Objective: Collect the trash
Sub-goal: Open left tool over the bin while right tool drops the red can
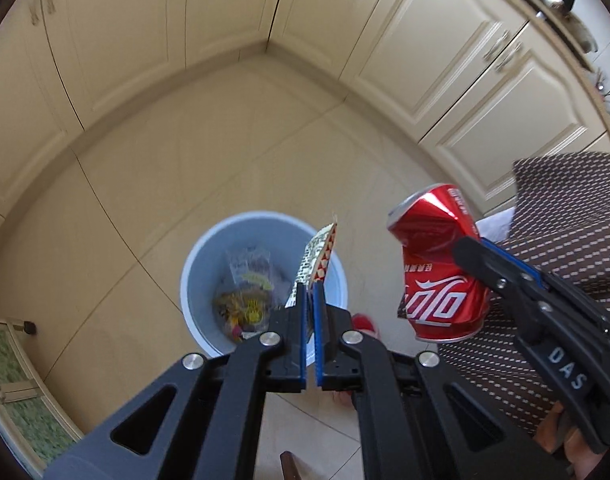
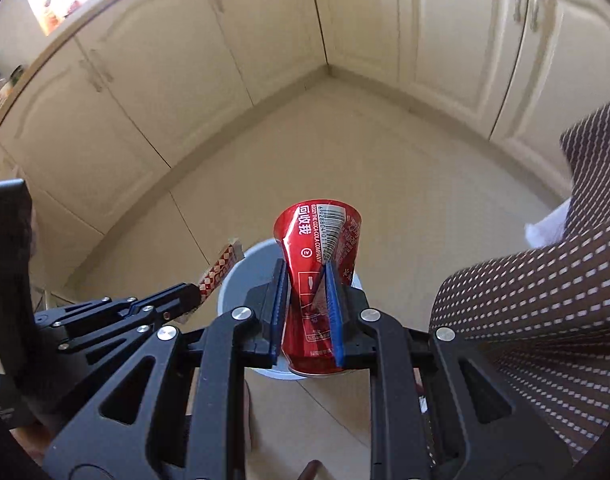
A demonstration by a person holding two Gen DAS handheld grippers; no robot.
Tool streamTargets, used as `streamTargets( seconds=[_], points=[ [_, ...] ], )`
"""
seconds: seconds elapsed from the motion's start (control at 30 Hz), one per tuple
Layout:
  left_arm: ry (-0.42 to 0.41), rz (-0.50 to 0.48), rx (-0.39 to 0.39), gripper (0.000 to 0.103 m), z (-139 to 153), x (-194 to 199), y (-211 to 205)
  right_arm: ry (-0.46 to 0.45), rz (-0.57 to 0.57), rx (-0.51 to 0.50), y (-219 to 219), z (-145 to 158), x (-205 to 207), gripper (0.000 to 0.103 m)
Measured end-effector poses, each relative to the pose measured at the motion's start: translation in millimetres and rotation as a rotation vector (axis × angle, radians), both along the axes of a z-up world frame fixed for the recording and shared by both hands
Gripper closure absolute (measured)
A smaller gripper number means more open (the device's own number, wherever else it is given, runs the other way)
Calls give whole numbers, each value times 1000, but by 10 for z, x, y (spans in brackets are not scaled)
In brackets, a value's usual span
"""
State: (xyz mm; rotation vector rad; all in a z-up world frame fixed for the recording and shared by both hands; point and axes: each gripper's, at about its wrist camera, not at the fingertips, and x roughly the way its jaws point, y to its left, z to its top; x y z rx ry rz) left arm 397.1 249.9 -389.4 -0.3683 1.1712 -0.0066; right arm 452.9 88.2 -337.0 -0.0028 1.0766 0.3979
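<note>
The left hand-held gripper (image 1: 313, 300) pinches a wrapper (image 1: 319, 256) and the right hand-held gripper (image 2: 307, 300) squeezes a can (image 2: 319, 248) over the bin (image 1: 201, 264), with both not yet dropped in.

red can (image 2: 320, 268) "THE COCA-COLA COMPANY" (barcode too)

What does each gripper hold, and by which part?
The left gripper pinches a wrapper by its lower end. The right gripper squeezes a crushed can across its dented middle.

Red can (image 1: 441, 264), pale blue bin (image 1: 209, 264) (red-and-white checked wrapper (image 1: 321, 256)), cream cabinets (image 1: 445, 60).
</note>
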Motion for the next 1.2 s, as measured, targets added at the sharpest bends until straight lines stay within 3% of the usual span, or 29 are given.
streamTargets(
  seconds=[0.2,0.3,0.43,0.67,1.2],
  points=[
    [54,38,-15,94,-340,161,49,77,-17,43,32,-435,166,84],
    [56,50,41,64,-360,171,50,102,-13,49,89,-601,220,84],
    [39,57,120,50,-321,169,84,126,-15,62,165,-745,290,84],
    [29,68,157,49,-245,137,155,145,-18,76,285,-855,295,84],
    [34,117,130,49,-237,107,301,126,-47,97,406,-825,328,81]
  ],
)
